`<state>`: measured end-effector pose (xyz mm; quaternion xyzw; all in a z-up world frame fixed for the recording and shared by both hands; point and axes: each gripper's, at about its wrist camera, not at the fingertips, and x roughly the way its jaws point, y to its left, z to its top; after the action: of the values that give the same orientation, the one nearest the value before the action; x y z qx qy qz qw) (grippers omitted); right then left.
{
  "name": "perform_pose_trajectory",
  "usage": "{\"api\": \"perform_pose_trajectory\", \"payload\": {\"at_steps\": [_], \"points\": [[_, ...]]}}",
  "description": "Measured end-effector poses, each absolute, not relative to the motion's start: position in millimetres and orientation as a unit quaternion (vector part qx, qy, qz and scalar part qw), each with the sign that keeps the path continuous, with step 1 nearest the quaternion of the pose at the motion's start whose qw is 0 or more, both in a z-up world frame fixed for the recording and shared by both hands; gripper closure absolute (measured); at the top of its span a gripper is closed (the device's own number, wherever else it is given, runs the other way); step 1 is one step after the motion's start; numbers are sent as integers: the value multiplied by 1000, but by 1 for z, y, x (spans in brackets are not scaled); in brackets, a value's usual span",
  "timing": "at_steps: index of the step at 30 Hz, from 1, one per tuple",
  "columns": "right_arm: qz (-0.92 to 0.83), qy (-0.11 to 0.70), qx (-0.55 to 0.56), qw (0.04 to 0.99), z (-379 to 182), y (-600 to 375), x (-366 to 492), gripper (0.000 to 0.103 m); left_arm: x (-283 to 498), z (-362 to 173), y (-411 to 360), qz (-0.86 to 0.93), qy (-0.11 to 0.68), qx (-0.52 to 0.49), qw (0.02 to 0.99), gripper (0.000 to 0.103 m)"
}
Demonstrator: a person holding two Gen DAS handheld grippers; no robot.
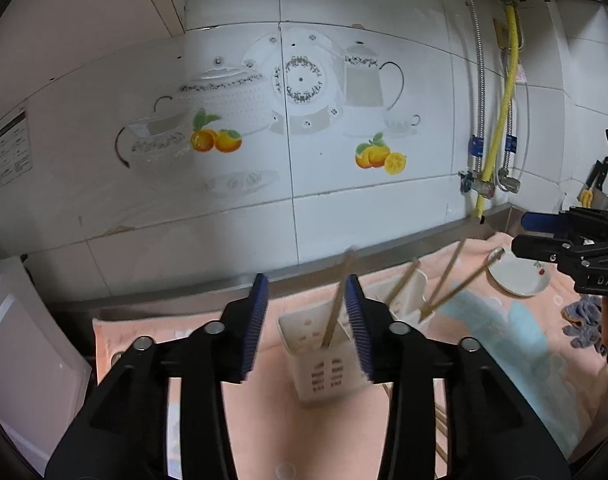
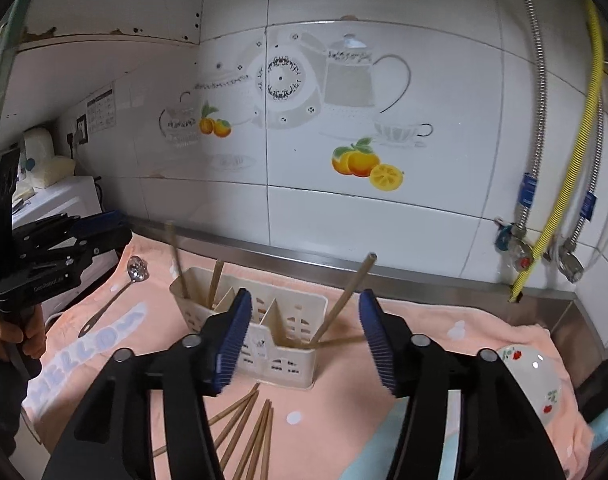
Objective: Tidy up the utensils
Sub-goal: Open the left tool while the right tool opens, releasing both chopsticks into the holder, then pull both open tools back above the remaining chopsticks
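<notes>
A white slotted utensil caddy (image 2: 272, 340) stands on a pink towel (image 2: 344, 408); it also shows in the left wrist view (image 1: 324, 356). Wooden chopsticks stand in it: two in its left compartment (image 2: 214, 284) and two in its right one (image 2: 346, 300). Several loose chopsticks (image 2: 248, 432) lie on the towel in front of it. A metal spoon (image 2: 120, 292) lies to its left. My left gripper (image 1: 308, 328) is open and empty above the caddy's end. My right gripper (image 2: 306, 342) is open and empty just in front of the caddy.
A white bowl with cherry prints (image 2: 536, 384) sits on the towel at right, and shows as a dish in the left wrist view (image 1: 518, 276). Tiled wall with hoses and valves (image 2: 544, 236) behind. A steel counter lip (image 2: 384, 268) runs along the wall. A white appliance (image 1: 20, 340) stands at far left.
</notes>
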<state>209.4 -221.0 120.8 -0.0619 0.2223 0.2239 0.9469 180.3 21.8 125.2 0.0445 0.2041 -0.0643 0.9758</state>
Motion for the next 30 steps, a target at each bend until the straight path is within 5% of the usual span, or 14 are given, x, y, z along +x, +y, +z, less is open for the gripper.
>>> {"api": "perform_pose_trajectory", "payload": {"at_steps": [5, 14, 30], "points": [[219, 220, -50, 949, 104, -228, 184, 26, 154, 107, 22, -64, 214, 40, 974, 32], [211, 247, -57, 944, 55, -231, 147, 15, 121, 58, 22, -61, 259, 27, 963, 12], [196, 296, -60, 933, -10, -226, 113, 10, 91, 0, 27, -42, 319, 2, 947, 5]]}}
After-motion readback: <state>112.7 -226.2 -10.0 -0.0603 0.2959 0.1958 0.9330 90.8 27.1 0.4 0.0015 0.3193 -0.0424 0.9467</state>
